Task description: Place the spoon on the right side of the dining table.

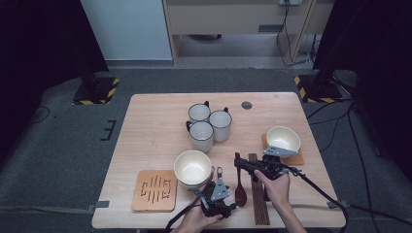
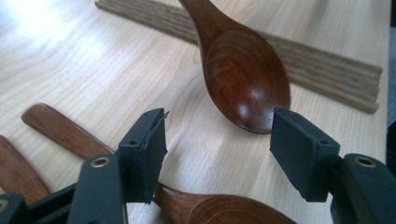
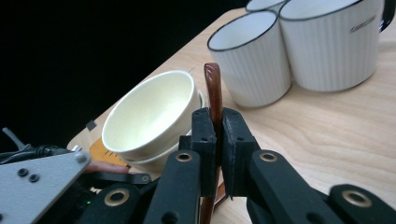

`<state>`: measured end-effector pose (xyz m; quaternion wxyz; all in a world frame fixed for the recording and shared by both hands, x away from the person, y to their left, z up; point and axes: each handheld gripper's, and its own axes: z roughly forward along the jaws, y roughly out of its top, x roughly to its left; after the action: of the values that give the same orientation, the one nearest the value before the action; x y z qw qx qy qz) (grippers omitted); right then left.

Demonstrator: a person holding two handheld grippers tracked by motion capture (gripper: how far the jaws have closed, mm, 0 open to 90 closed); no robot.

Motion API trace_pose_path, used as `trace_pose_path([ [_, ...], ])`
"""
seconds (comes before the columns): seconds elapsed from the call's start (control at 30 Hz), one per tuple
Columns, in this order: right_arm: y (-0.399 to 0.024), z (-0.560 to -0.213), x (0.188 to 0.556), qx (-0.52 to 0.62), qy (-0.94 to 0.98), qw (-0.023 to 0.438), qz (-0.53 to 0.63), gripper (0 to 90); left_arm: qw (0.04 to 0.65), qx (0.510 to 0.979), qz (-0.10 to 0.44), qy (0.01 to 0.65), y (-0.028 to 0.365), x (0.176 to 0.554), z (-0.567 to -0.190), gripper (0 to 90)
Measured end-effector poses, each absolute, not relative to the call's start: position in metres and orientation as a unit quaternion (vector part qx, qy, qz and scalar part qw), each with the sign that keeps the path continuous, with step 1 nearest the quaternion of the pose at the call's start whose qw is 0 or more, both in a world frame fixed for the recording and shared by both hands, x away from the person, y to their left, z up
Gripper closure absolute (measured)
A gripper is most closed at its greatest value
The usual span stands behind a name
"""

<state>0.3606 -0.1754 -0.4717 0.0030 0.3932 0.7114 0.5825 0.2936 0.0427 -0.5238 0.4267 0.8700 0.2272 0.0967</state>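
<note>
Since your right hand-held gripper (image 3: 215, 140) pinches the spoon handle (image 3: 214, 88) near its tip, it may pivot; left hand-held gripper (image 2: 217, 149) stands apart, seemingly empty, over another spoon (image 2: 245, 79).

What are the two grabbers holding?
The right gripper pinches a wooden spoon's handle. The left gripper is open, holding nothing.

Far-left part of the counter (image 1: 145, 121) is wide open. The mugs (image 1: 208, 122) block the middle, the stacked bowls (image 1: 192, 167) crowd the left tongs (image 1: 221, 196), and spoons and wooden strips (image 1: 258, 194) clutter the front.
</note>
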Motion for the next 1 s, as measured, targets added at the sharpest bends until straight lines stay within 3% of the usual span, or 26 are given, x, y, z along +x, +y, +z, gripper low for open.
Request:
trace_pose_path([
  [1.0, -0.196, -0.451, 0.368, 0.4, 0.677, 0.048, 0.615, 85.2, 0.497, 0.822, 0.1, 0.26, 0.063, 0.295, -0.485, 36.8],
])
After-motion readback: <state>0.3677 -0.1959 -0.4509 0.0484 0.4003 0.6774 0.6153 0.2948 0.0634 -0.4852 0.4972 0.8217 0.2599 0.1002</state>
